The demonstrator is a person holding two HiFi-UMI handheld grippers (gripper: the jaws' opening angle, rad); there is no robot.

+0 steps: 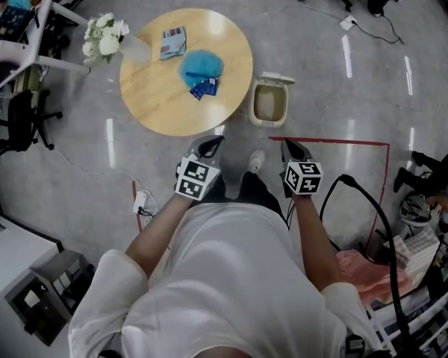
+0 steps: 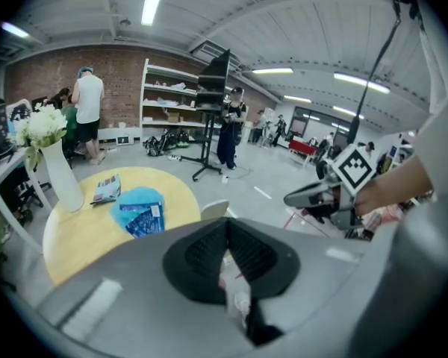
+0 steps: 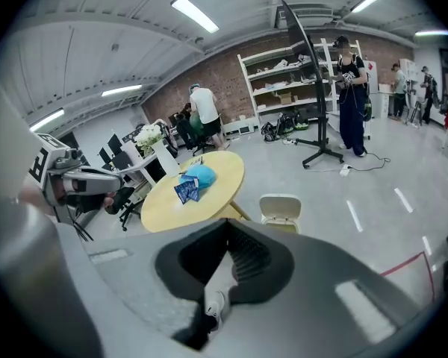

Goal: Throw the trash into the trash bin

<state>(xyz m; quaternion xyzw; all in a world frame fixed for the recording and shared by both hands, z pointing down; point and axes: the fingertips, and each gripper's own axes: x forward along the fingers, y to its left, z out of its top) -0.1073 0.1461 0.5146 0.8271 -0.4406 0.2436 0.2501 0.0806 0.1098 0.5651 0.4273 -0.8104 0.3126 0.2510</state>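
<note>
On the round wooden table (image 1: pixel 157 99) lie a crumpled light-blue wrapper (image 1: pixel 202 63), a dark blue packet (image 1: pixel 204 88) against it, and a small printed packet (image 1: pixel 173 42). The beige trash bin (image 1: pixel 271 101) stands on the floor at the table's right edge with its lid up. Both grippers hang over the floor, short of the table. My left gripper (image 1: pixel 210 148) is shut with nothing in it, and my right gripper (image 1: pixel 291 151) is likewise shut and empty. The left gripper view shows the left gripper (image 2: pixel 226 221), the wrapper (image 2: pixel 138 202) and the bin's lid (image 2: pixel 214 209). The right gripper view shows the right gripper (image 3: pixel 228 222), the bin (image 3: pixel 280 209) and the table (image 3: pixel 209 192).
A white vase of flowers (image 1: pixel 104 37) stands at the table's left edge. Office chairs and desks (image 1: pixel 19 110) crowd the left side. Red tape (image 1: pixel 336 143) marks the floor at right, with cables (image 1: pixel 366 200) beside it. People stand by the shelves (image 2: pixel 86 107).
</note>
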